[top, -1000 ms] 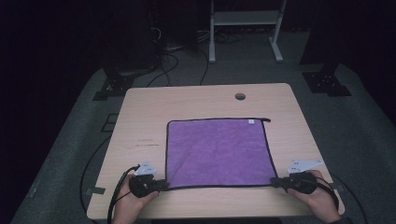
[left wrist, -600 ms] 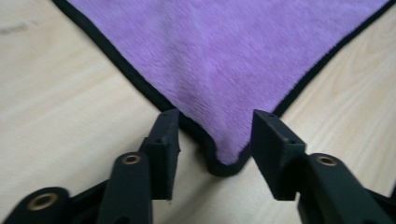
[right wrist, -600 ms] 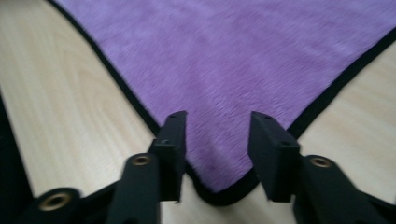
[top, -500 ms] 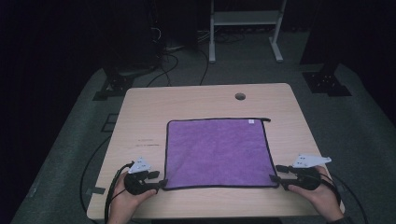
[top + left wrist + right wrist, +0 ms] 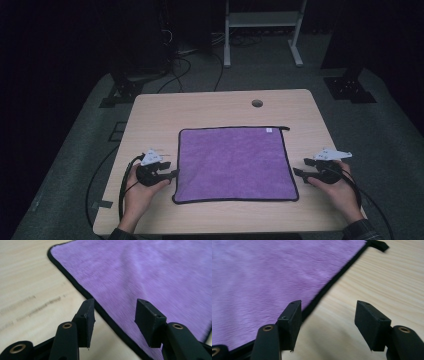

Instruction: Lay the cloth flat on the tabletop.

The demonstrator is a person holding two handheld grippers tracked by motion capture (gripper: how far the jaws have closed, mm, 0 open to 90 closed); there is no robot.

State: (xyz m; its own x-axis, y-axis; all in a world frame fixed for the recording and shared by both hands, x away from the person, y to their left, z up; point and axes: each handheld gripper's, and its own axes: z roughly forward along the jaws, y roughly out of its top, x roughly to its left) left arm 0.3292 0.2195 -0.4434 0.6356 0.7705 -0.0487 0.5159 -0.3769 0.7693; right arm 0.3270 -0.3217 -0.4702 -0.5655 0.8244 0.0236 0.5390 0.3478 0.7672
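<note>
Since a second ago both our hands have drawn away from the purple cloth (image 5: 235,164): then each claw sat pinched at a near corner of it, and now the left claw (image 5: 172,173) rests just off the cloth's left edge and the right claw (image 5: 298,172) stands clear of its right edge, with bare desk (image 5: 150,115) between. Both sets of jaws have just been opening, and nothing lies between the pads. In the left gripper view our left claw (image 5: 115,315) stands parted, one jaw over wood and the other over the cloth (image 5: 150,272), with the black hem running under the gap, untouched. In the right gripper view our right claw (image 5: 328,320) is likewise apart, its left jaw at the hem of the cloth (image 5: 267,277), its right jaw over the bare desk (image 5: 392,275).

The cloth lies flat and square in the middle of the desk, a little toward our side, smooth, all four edges straight, its small white tag and black loop at the far edge. We judge the spreading done: the corners have been let go and no fold or wrinkle shows. What is left seems only to draw our hands back, or to start a fold from this flat state.
</note>
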